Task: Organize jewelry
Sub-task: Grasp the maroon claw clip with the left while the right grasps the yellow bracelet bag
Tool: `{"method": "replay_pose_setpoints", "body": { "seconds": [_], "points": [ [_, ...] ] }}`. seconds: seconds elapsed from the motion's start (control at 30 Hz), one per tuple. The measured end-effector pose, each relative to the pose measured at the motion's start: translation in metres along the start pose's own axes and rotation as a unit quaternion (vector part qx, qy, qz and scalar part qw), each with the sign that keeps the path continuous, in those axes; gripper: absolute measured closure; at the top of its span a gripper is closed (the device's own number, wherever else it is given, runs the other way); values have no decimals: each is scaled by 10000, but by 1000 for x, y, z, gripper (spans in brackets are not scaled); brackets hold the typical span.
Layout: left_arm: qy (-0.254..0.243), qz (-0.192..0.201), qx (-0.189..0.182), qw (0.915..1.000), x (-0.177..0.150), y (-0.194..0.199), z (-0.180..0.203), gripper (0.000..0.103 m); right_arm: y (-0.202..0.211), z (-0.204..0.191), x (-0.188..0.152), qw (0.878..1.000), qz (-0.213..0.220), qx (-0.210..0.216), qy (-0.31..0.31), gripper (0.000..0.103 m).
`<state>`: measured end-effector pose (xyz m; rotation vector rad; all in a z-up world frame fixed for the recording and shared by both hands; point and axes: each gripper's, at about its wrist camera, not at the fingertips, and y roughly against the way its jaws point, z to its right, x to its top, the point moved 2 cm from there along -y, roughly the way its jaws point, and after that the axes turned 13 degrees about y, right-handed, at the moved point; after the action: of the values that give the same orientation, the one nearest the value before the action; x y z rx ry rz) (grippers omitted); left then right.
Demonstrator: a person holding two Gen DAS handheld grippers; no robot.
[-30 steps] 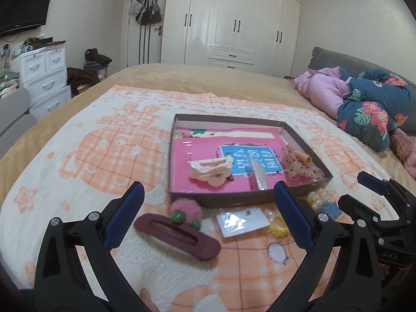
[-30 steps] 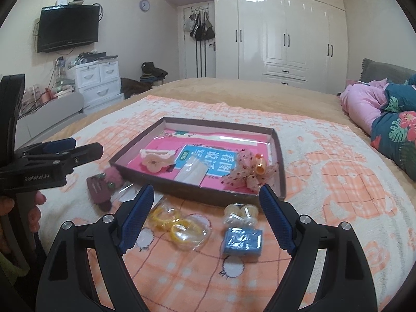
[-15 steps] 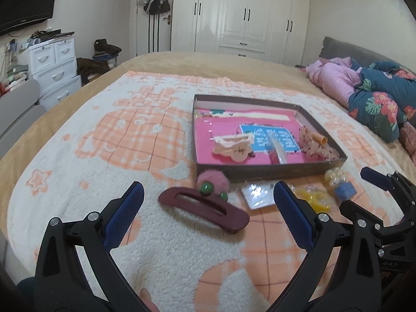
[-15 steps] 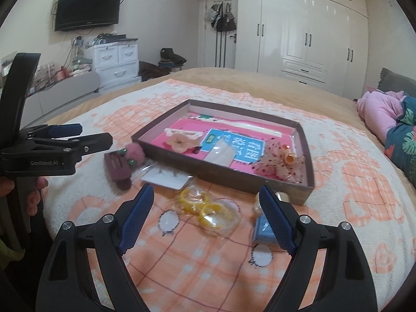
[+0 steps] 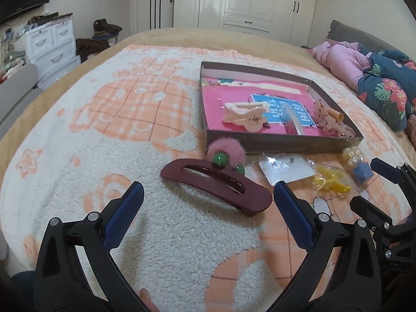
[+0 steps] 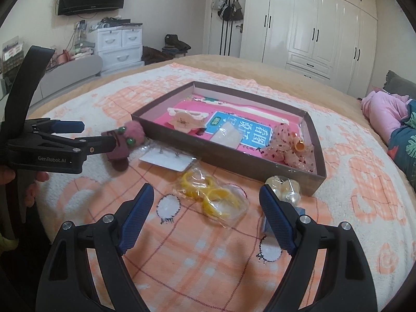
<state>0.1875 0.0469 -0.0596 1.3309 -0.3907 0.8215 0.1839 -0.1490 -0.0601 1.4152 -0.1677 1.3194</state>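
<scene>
A brown box [image 5: 286, 145] [image 6: 166, 134] with a pink floor lies on the bed and holds a cream hair clip [image 5: 245, 114] [image 6: 186, 121] and a spotted scrunchie [image 5: 330, 123] [image 6: 286, 148]. In front of it lie a long maroon hair clip [image 5: 215, 186] [image 6: 118, 153], a pink pompom tie [image 5: 226, 152] [image 6: 134, 132], an earring card [image 5: 286, 173] [image 6: 166, 160], a bag of yellow rings [image 5: 330, 180] [image 6: 210, 197], pale beads [image 6: 283, 188] and a blue item [image 5: 364, 173]. My left gripper [image 5: 208, 213] [image 6: 97, 135] is open just before the maroon clip. My right gripper [image 6: 206, 209] [image 5: 371, 182] is open around the yellow rings.
The bed carries a white and orange fleece blanket [image 5: 104, 135]. Pink and floral bedding [image 5: 377, 78] lies at the right. White drawers [image 5: 52, 44] stand beyond the left edge and white wardrobes [image 6: 312, 26] fill the far wall.
Both grippers have come lower and closer to the items in front of the box. The left gripper shifted left onto the maroon clip; the right one onto the yellow rings.
</scene>
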Motion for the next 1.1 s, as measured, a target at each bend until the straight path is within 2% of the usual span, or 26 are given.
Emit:
{"method": "replay_pose_setpoints", "body": {
  "seconds": [0.1,0.2,0.3,0.5,0.57,0.63,0.73,0.8,0.9,0.97,1.03,1.1],
  "points": [
    [52,-142,-79,9999,-2,-6,0,12,-5,0,-2,10000,-55,-29,43,22],
    [365,-365,-276,9983,-2,-13,-6,12,-10,0,-3,9999,-121,-40,60,22],
    [814,-552,-575,9935,-1,-17,-16,25,-14,0,-5,9998,-163,-63,75,22],
    [1347,-741,-990,9831,1,-22,-25,55,-20,-1,-3,9997,-179,-134,128,23],
    [1450,-773,-1044,9809,2,-25,-26,58,-24,-2,-3,9994,-214,-181,202,23],
    [1554,-827,-1165,9775,4,-28,-27,66,-28,-2,-3,9991,-258,-236,258,23],
    [1723,-912,-1317,9719,4,-33,-27,71,-36,-3,-2,9983,-347,-314,359,22],
    [1824,-955,-1381,9688,5,-36,-29,74,-43,-3,-2,9971,-463,-414,437,23],
    [1873,-993,-1500,9657,6,-37,-28,83,-53,-1,-4,9956,-657,-464,488,25],
    [1856,-1009,-1525,9655,5,-37,-27,86,-58,1,-4,9956,-711,-360,483,31],
    [1794,-1036,-1571,9656,4,-36,-24,89,-62,-1,-3,9957,-732,-223,531,51],
    [1751,-1040,-1615,9656,3,-33,-22,90,-64,-4,-2,9954,-745,-96,594,63]
  ]
}}
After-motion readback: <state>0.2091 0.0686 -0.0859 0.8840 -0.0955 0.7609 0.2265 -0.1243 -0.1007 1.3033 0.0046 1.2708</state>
